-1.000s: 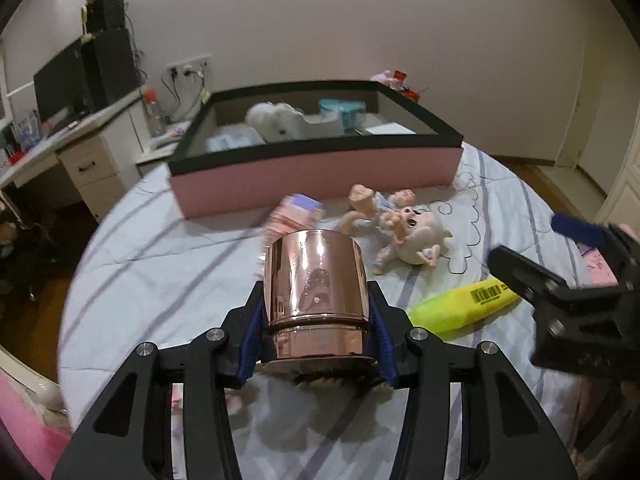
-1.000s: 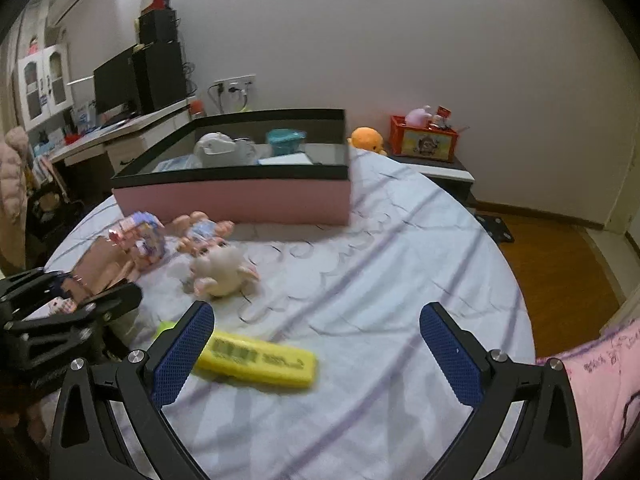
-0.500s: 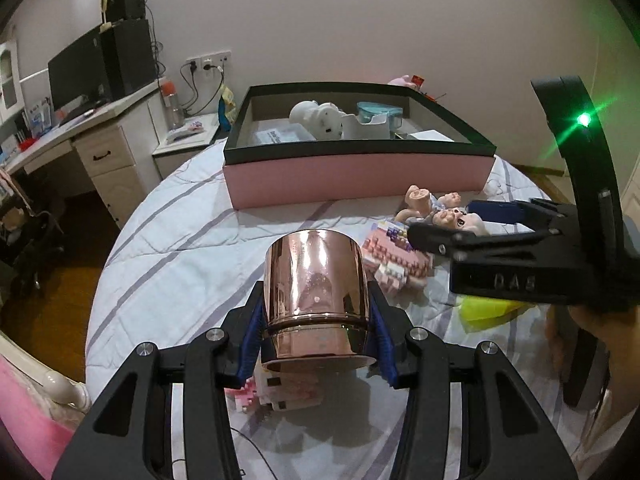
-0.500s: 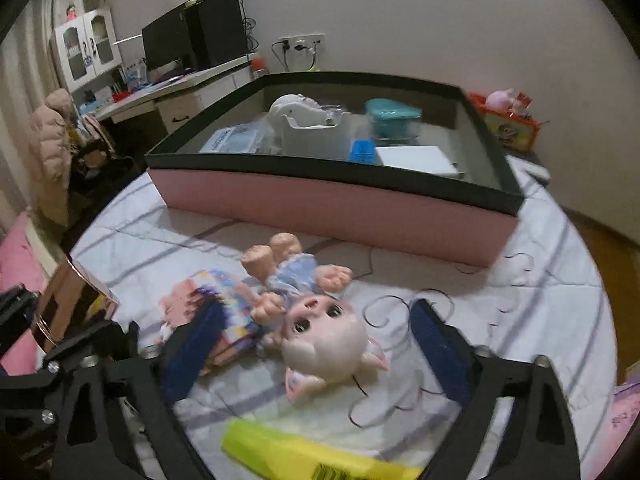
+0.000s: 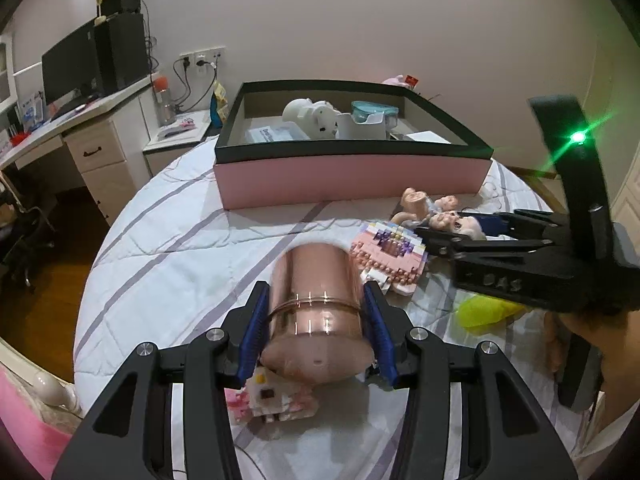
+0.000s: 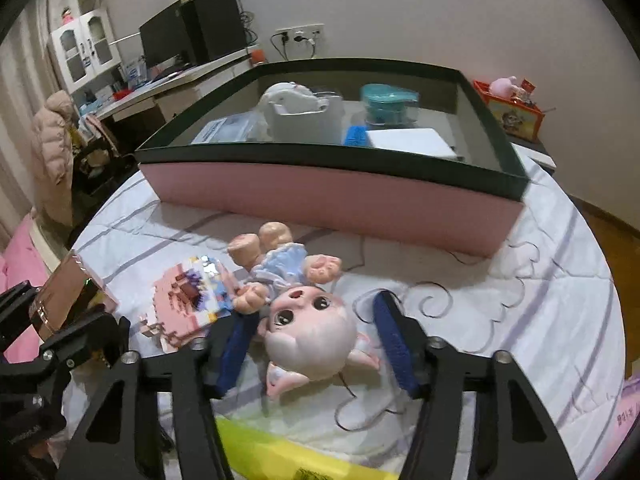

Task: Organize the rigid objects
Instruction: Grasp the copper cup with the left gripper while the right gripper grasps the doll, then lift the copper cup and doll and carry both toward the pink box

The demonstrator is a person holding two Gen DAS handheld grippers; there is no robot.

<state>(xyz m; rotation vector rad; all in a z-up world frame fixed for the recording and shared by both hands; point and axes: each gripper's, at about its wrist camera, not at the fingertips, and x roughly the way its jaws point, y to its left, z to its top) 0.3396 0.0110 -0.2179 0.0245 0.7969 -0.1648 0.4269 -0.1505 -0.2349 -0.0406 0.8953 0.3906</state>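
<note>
Left gripper (image 5: pixel 316 320) clamped on shiny copper metal cup (image 5: pixel 316 312), held near side of pink black-rimmed box (image 5: pixel 352 178), cup mouth blurred. Right gripper (image 6: pixel 316 344) wide, straddling big-headed pink doll (image 6: pixel 310 332) lying before that box, no contact visible; yellow packet (image 6: pixel 280 460) mostly hidden.

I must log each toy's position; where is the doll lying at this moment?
The doll lies on the bedspread between the open jaws of the right gripper, in front of the pink box, with the block toy at its left.
</note>
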